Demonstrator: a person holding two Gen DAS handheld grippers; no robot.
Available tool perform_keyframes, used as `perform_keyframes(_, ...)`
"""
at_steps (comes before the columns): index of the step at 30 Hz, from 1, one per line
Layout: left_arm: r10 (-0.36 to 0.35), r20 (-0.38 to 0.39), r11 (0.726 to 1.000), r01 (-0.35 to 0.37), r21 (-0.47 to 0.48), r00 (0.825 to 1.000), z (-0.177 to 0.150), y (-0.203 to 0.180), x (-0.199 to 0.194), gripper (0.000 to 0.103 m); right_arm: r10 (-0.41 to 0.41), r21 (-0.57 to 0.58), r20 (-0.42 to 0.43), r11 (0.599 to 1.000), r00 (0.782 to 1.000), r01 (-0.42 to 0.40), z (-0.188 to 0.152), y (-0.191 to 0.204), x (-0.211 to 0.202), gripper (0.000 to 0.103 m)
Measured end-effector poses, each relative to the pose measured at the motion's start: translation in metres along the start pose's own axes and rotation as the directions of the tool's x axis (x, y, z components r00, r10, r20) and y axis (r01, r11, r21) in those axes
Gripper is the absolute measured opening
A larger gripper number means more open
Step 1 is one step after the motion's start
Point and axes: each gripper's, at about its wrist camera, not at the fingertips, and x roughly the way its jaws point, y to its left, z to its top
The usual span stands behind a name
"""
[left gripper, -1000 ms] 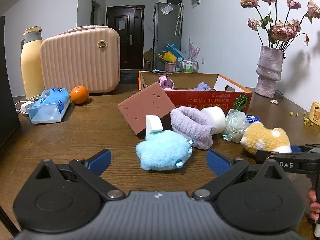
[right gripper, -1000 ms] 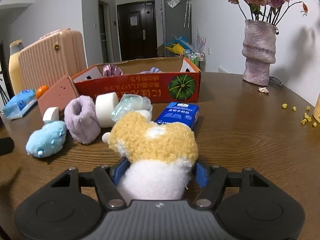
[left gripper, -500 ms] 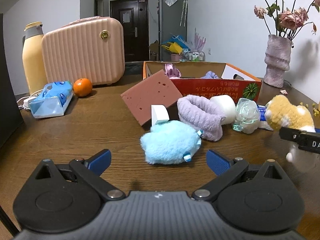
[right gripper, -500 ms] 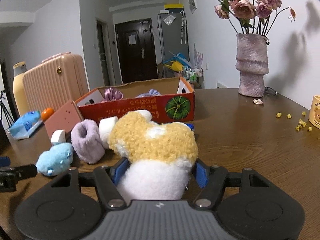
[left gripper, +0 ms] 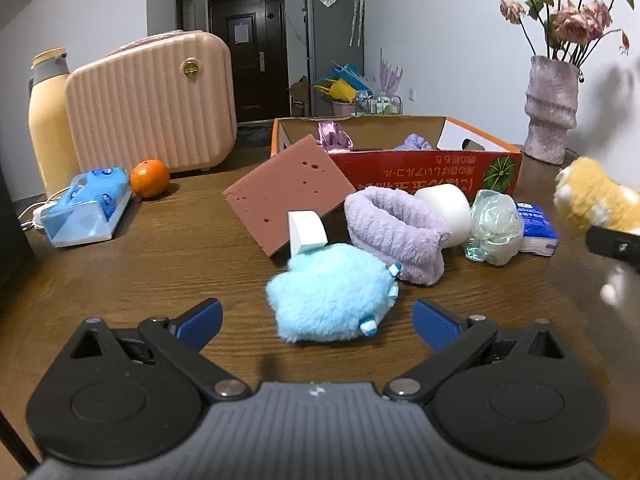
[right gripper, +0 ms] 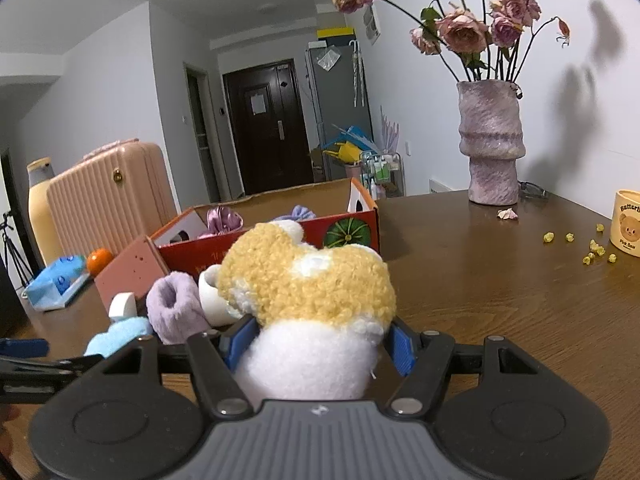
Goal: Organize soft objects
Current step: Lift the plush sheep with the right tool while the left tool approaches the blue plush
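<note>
Two grippers are at work, and the change lies with the right one. The right gripper (right gripper: pixel 318 346) has its blue pads clamped on the white belly of a yellow-and-white plush toy (right gripper: pixel 308 280), and since a second ago it has lifted that toy clear of the wooden table (right gripper: pixel 500 280). Earlier the plush rested on the tabletop near the blue tissue packet (left gripper: pixel 534 229); now it hangs in the air, and in the left wrist view it shows at the right edge, above the table. Behind it the orange cardboard box (right gripper: pixel 352 228) has come closer into line with the toy. I judge that the pick is done and the carry toward the box is under way; a purple scrunchie (right gripper: pixel 222 220) and a lilac one already lie inside, so the box reads as the place for soft things.

The left gripper (left gripper: pixel 318 322) has its jaws apart, holding nothing. It has edged closer to the light blue plush (left gripper: pixel 332 296), which lies on the table just ahead of the fingertips and between their lines, untouched. That looks like the next pick.

Left on the table, close together in front of the box, are a lilac fuzzy headband (left gripper: pixel 394 236), a white foam cylinder (left gripper: pixel 446 210), a brown sponge slab (left gripper: pixel 286 196), a small white foam wedge (left gripper: pixel 306 232) and a crumpled clear plastic piece (left gripper: pixel 494 228).
</note>
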Motion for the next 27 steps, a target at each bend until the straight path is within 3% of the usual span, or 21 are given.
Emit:
perform_keyframes(10,-0.013,-0.044,1.0,0.013,0.005,0.999,0.013,-0.003,0.035,0.103,-0.039,0.013,-0.001,0.999,0.999,0.039,-0.001,-0.004,0.006,0.067)
perform_keyframes(23,-0.061,-0.12,0.995,0.051,-0.087,0.991,0.021,0.01,0.07,0.103,-0.026,0.026,-0.006,0.999,1.0,0.026,-0.001,-0.007,0.007,0.067)
perform_keyframes(25,-0.071,-0.123,0.994,0.06,-0.092,0.99,0.021,0.011,0.071,0.098,-0.033,0.025,-0.01,0.999,0.999,0.034,-0.001,-0.007,0.008,0.067)
perform_keyframes(27,-0.086,-0.137,0.993,0.074,-0.089,0.987,0.02,0.012,0.072,0.086,-0.04,0.022,-0.013,0.999,0.999,0.04,-0.001,-0.007,0.01,0.067)
